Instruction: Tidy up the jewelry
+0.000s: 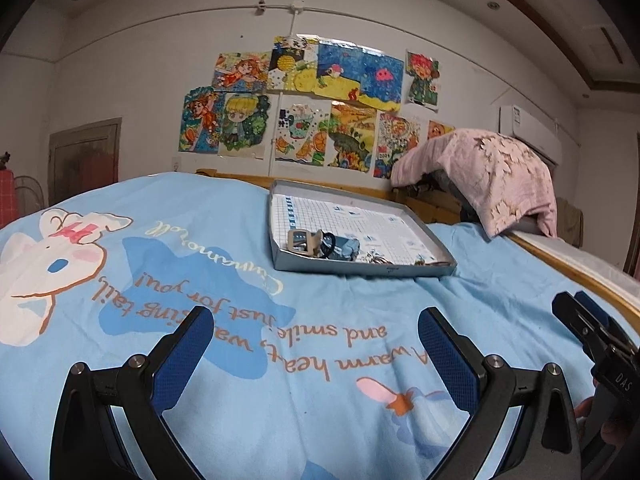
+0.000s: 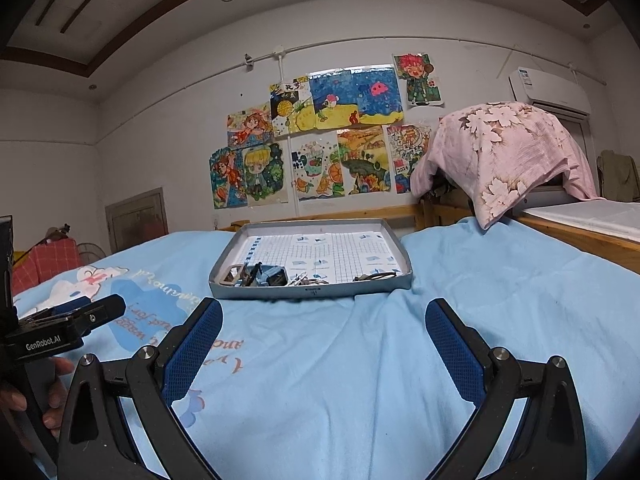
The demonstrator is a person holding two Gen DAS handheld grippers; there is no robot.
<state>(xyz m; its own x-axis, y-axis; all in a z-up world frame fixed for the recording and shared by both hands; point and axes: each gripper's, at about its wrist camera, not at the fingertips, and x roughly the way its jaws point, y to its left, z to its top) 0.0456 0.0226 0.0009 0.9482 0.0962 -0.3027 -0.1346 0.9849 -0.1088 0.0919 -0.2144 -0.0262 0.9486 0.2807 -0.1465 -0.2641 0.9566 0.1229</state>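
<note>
A shallow grey tray [image 1: 280, 258] [image 2: 218, 286] lined with gridded paper lies on the light blue bedspread. At its near edge sit a tan buckle-like piece [image 1: 299, 240] [image 2: 231, 274], a small blue-grey box with a black ring [image 1: 340, 248] [image 2: 272, 275], and silvery rings or chains [image 1: 376, 258] [image 2: 310, 279] [image 2: 376, 277]. My left gripper [image 1: 314, 334] is open and empty, over the bedspread short of the tray. My right gripper [image 2: 324, 326] is open and empty, just in front of the tray. Each gripper shows at the edge of the other's view [image 1: 592, 320] [image 2: 72, 316].
A pink floral cloth [image 1: 492, 172] [image 2: 504, 152] drapes over something at the bed's right, by the wooden bed frame [image 2: 580, 236]. Children's drawings [image 1: 312, 108] cover the back wall. The bedspread [image 1: 280, 380] carries a cartoon rabbit print and text.
</note>
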